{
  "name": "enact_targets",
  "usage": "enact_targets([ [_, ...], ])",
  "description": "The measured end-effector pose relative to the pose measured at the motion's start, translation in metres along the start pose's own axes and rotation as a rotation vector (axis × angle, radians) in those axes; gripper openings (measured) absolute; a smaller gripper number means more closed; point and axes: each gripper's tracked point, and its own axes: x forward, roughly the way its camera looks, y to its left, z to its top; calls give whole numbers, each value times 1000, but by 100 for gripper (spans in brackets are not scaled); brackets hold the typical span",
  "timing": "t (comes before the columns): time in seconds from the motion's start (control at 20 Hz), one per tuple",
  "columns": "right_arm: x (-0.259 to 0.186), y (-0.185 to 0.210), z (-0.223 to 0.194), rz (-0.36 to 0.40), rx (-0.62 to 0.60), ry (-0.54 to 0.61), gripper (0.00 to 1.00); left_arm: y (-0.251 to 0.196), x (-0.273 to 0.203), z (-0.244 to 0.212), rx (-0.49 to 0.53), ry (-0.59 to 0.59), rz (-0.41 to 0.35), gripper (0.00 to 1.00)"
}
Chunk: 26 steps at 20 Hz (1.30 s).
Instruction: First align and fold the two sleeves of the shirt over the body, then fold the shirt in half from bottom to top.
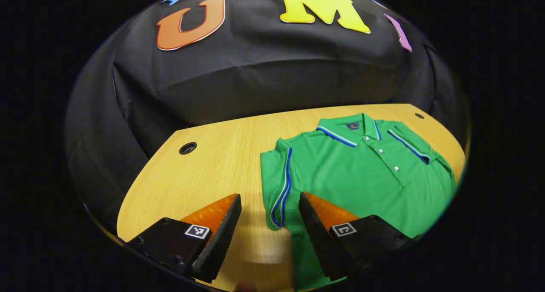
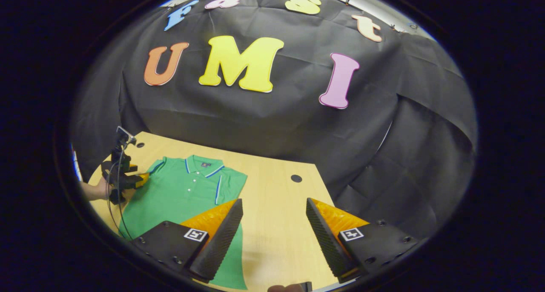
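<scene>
Two claws, left (image 1: 270, 224) & right (image 2: 274, 228), both spread, empty. Shirt (image 1: 362, 177) sleeves look folded already; next we grab hem near claws.

Shirt (image 1: 362, 177) lies flat on the tabletop (image 1: 221, 164) at the right of the left gripper view, collar toward the booth wall, with the left gripper (image 1: 269, 236) straddling its near sleeve edge at bottom centre.

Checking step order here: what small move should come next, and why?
Probably bring the left tool down onto the striped sleeve and close. It is open around the sleeve, and the shirt lies flat with the bottom fold not yet done.
</scene>
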Motion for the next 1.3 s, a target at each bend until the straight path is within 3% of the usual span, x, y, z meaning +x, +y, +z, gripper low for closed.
enact_targets([
  [0.25, 4, 8, -8, 31, 21, 26, 95, 4, 16, -2, 40, 35, 3, 80],
  [0.3, 4, 9, -9, 34, 25, 28, 95, 2, 16, 1, 35, 36, -18, 72],
  [0.35, 4, 9, -10, 36, 28, 30, 95, 7, 17, 5, 39, 32, 7, 60],
  [0.45, 4, 9, -13, 37, 39, 34, 96, 18, 18, 14, 37, 6, 26, 15],
  [0.5, 5, 9, -14, 36, 47, 37, 96, 15, 16, 16, 13, 4, 7, 9],
  [0.75, 3, 8, -22, 33, 82, 47, 96, 19, 17, 10, -65, 41, -6, 4],
  [1.3, 0, -2, -34, 15, 119, 56, 96, 4, 6, 29, -60, 20, -63, 3],
])
